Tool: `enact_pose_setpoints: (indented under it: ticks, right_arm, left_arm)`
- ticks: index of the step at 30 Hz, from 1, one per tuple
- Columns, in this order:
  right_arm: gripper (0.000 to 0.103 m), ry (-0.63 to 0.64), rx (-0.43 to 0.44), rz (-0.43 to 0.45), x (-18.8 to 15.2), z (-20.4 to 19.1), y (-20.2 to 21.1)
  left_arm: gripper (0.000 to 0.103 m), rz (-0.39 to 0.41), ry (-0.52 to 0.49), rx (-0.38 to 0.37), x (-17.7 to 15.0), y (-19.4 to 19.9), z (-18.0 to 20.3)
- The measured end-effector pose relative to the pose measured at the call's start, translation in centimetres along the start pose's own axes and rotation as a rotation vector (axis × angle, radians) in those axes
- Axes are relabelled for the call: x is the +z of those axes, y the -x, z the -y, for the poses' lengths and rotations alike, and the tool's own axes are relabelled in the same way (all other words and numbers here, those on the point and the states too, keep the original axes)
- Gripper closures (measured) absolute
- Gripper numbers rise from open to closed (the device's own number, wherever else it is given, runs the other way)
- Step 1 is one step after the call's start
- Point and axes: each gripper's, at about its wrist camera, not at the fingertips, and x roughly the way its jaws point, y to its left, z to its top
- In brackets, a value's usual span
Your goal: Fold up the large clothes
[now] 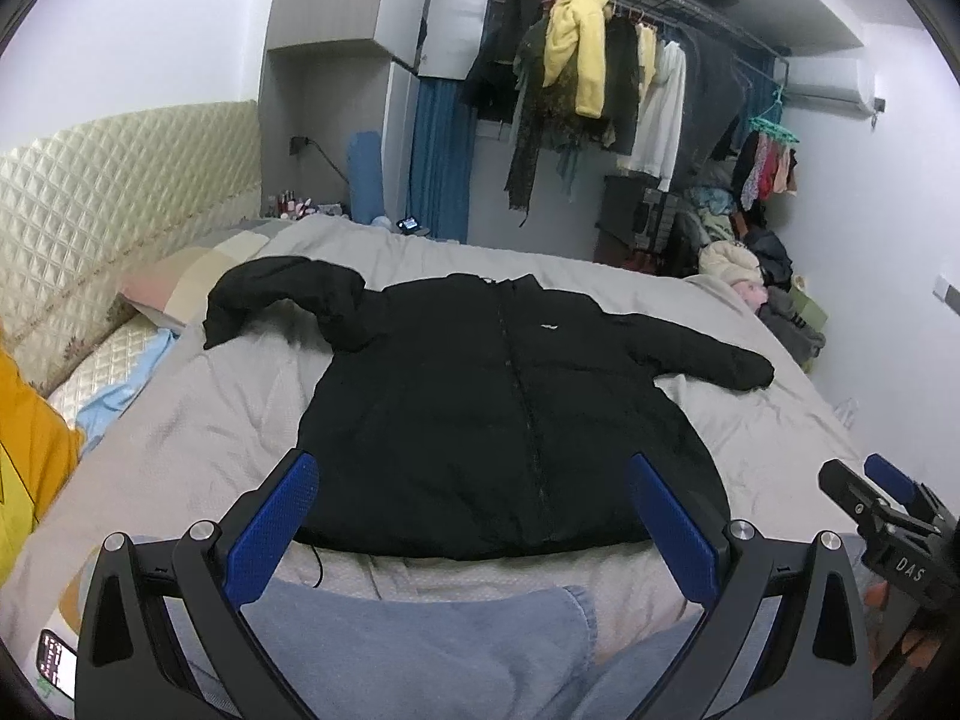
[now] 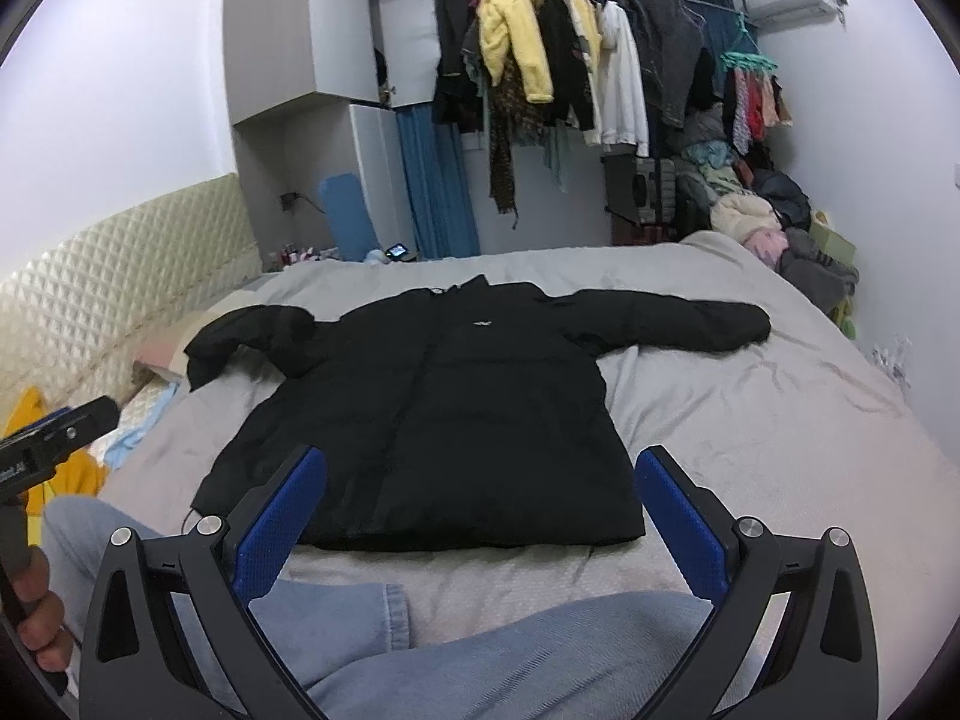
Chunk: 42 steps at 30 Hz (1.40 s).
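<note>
With both claws released and empty — left claw [image 1: 474, 516], right claw [image 2: 480, 510] — we should each take a sleeve, at ten and two o'clock, of the black jacket [image 1: 510, 420] lying flat on the bed [image 1: 180, 450], folding inward evenly.

Matt black puffy cloth jacket [image 1: 498, 414]; grey crinkled cloth bedsheet [image 1: 198, 438]
</note>
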Motion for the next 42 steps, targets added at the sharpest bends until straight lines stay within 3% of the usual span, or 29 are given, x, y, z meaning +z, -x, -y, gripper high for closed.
enact_pose_setpoints:
  ticks: [28, 42]
  right_arm:
    - [0.000, -0.007, -0.009, -0.066, 0.2, 1.1, -3.8]
    - [0.000, -0.036, 0.029, -0.110, 2.2, 1.8, -7.3]
  left_arm:
    - [0.000, -0.057, -0.002, 0.018, 0.1, -3.9, 0.0]
    - [0.000, -0.114, 0.012, 0.012, 3.0, -8.0, 0.4]
